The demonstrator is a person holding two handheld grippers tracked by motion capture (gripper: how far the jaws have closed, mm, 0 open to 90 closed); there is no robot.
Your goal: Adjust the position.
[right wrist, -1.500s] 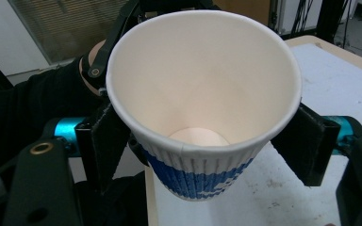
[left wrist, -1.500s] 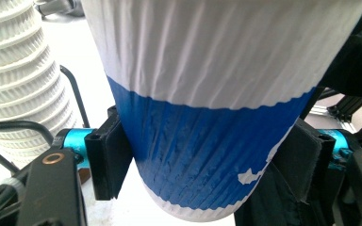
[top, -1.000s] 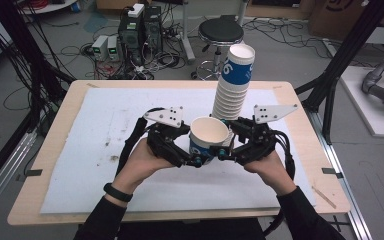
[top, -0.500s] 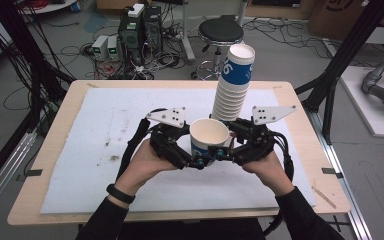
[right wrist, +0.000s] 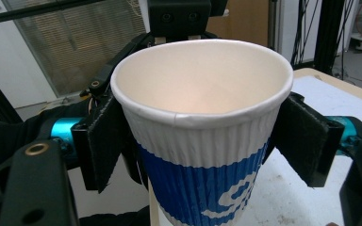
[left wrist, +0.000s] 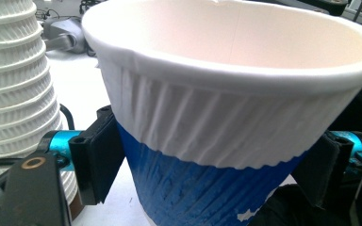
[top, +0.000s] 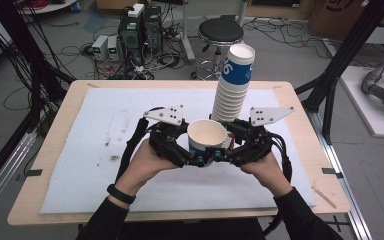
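Paper, thin and ribbed, is what both tools are squeezing, and that is the main worry. Nearest the person, two hands come up from the bottom of the high view, the left gripper (top: 192, 159) and the right gripper (top: 220, 156) meeting around a single cup (top: 207, 138) held above the white mat of the bench (top: 55, 100). In the left gripper view the black fingers (left wrist: 96, 160) sit on either side of the blue lower band of the cup (left wrist: 226, 117), the left pad touching the wall; the far pad is close against it, though contact there is hard to confirm. In the right gripper view the fingers (right wrist: 101, 141) press the white ribbed upper wall of the cup (right wrist: 202, 127) from both sides. So both tools appear clenched on the same cup, one low and one high.

Judged from this, two grips on one soft cup can fight each other: if the hands drift apart or twist differently, the wall may buckle, the rim go oval, or the cup tear or pop free and drop to the mat.

Just behind stands a tall stack of cups (top: 232, 87), leaning slightly. An elbow or a gripper swung back could tip it.
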